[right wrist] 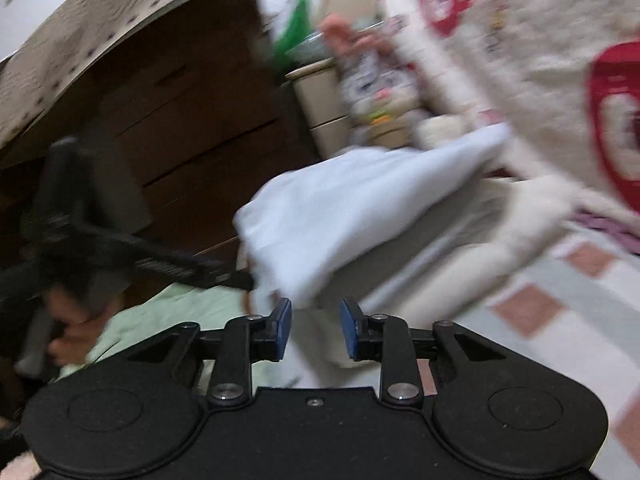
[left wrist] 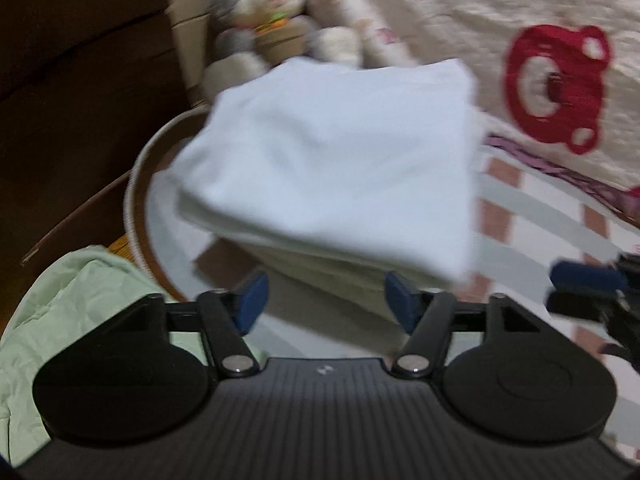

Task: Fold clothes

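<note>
Folded white garment [left wrist: 332, 168] rests over the round basket [left wrist: 138, 168] at the bed's edge; both the left gripper [left wrist: 326, 300] and the right gripper [right wrist: 315, 328] stand open and empty just short of it. Best to back off without snagging the stack. Only the right wrist view shows the hand [right wrist: 68, 332] holding the left tool, while the left shows the basket rim.

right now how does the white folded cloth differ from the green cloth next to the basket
The white folded cloth is folded into a neat, smooth, squarish stack; the green cloth lies loose and crumpled. The white one sits over the round basket, straight ahead of the left gripper; the green one lies lower, off to the side of the basket. The white one is plain white; the other is pale mint green. Neither is between any jaws.
</note>
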